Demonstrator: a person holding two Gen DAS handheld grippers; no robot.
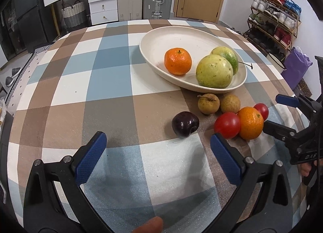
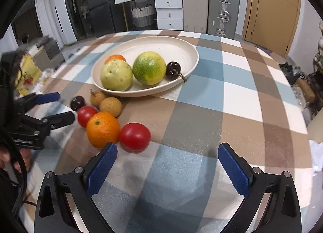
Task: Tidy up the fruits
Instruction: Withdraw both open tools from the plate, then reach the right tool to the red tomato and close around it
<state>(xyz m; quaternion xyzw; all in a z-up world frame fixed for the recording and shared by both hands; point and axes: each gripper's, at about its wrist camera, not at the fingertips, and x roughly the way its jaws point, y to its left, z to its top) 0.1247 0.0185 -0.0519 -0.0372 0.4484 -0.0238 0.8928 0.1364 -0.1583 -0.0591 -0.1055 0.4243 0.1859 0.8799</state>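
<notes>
Hovering left claw [image 1: 158,148], wide, near plum [image 1: 185,124]

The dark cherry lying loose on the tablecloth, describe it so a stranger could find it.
Start at the oval cream plate. On the cloth near its rim lies a fruit cluster. The dark cherry is its only near-black, glossy fruit, beside two tan longans.

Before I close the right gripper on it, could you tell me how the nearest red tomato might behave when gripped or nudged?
The red tomato looks round and glossy, so it would probably roll on the tablecloth if nudged. Its smooth skin may slip between the pads, and it likely bruises under a hard squeeze. It touches the orange, which may shift too.
</notes>
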